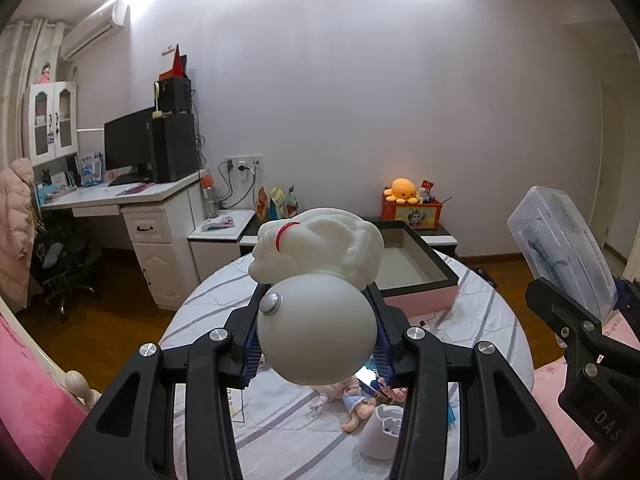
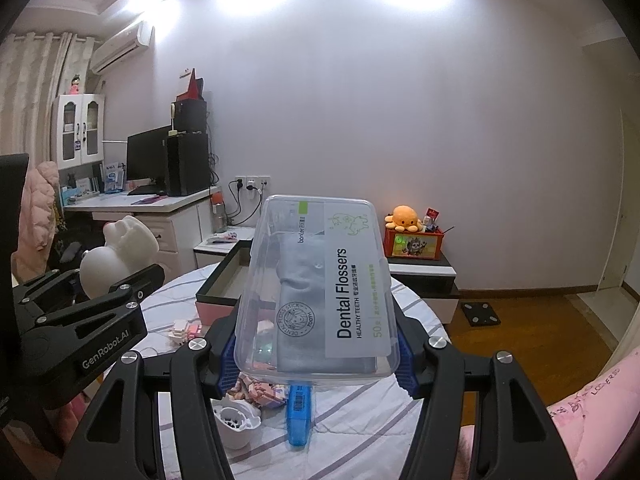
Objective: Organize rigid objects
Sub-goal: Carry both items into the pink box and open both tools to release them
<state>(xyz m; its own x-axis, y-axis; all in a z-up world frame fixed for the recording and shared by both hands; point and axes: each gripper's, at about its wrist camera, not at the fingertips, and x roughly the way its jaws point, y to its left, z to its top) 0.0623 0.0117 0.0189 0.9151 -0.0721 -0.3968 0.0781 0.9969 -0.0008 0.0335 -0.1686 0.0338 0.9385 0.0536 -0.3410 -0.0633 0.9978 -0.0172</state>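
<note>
Left gripper clamps white figurine; right gripper clamps floss box. Both are held above the bed, near the tray at its far edge. Tray looks empty; cup, blue item, doll remain on bed. Judged early.

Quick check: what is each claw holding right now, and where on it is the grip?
Left claw grips the white figurine across its round smooth end. Right claw grips the clear Dental Flossers box by its two long sides, near its lower end.
</note>
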